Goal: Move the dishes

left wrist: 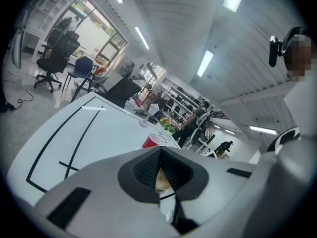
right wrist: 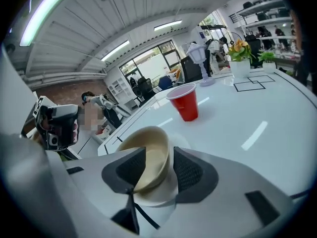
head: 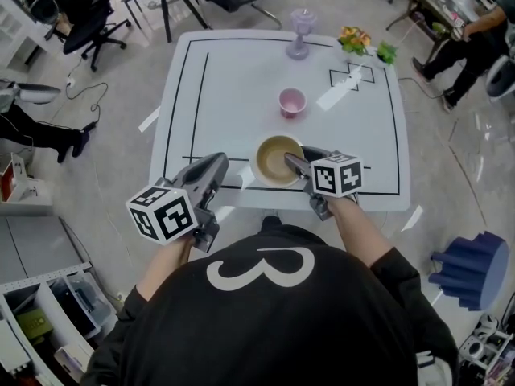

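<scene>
The right claw (right wrist: 159, 155) is standing half open astride the rim of the bowl (head: 276, 161), one pad inside, one outside, neither visibly pressing. The left claw (left wrist: 159, 151), closed and empty, is hovering left of the bowl, which is sitting on the surface (head: 233, 79) before a red cup (head: 291, 101).

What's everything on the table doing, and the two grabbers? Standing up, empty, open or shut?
Bowl: upright, empty, rim between the right gripper's jaws.
Red cup: upright, looks empty.
Stemmed glass: upright.
Right gripper: open, one jaw inside the bowl, one outside.
Left gripper: shut, holding nothing.
</scene>
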`<state>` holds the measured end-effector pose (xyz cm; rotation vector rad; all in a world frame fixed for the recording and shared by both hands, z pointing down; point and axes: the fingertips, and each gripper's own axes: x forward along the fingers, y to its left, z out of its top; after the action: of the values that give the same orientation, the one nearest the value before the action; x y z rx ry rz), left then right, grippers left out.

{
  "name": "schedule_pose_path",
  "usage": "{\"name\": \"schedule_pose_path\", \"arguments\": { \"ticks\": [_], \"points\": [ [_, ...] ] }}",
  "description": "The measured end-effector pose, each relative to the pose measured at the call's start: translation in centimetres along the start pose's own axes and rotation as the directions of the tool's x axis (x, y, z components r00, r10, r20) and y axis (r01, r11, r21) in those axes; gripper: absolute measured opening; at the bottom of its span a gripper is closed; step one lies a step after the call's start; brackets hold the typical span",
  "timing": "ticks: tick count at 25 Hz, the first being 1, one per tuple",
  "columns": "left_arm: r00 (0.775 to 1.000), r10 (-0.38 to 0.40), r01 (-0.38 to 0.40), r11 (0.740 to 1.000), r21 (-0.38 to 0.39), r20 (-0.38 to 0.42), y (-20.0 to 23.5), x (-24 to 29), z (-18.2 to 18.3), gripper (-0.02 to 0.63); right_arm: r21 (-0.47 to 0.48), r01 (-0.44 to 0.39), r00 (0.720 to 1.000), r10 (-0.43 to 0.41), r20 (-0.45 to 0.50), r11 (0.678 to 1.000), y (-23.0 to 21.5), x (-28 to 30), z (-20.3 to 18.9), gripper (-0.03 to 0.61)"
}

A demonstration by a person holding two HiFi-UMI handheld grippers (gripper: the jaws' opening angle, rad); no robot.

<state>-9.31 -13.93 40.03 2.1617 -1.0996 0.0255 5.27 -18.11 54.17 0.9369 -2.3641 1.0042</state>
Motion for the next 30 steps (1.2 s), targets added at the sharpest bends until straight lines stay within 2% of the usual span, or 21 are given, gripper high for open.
{"name": "schedule_pose_path", "arguments": {
  "ticks": [8,13,17,23,30],
  "points": [
    [1.0,0.01,-0.01,1.0,-0.006,0.002,0.4,0.3,0.3,0.002,0.033,0.036,0.999,-0.036,0.002,0.999,-0.8,0.2,0.3,0.077],
    [1.0,0.014,-0.014,1.0,-0.015,0.001,0.9,0.8,0.5,0.002,0.051,0.047,0.999,-0.048,0.014,0.998,-1.0,-0.1,1.0,0.04],
    [1.0,0.018,-0.018,1.0,-0.022,-0.002,1.4,1.0,0.5,0.002,0.05,0.047,0.999,-0.048,0.02,0.998,-1.0,-0.6,1.3,0.04],
    [1.0,0.008,-0.008,1.0,-0.017,0.005,1.1,1.2,0.8,0.002,0.058,-0.004,0.999,0.001,0.047,0.998,0.5,-1.1,2.3,0.038],
    [0.999,0.035,-0.035,0.999,-0.015,0.04,1.6,-1.0,1.2,0.002,-0.027,-0.04,0.996,0.042,0.084,0.999,3.6,-0.8,5.6,0.037]
  ]
}}
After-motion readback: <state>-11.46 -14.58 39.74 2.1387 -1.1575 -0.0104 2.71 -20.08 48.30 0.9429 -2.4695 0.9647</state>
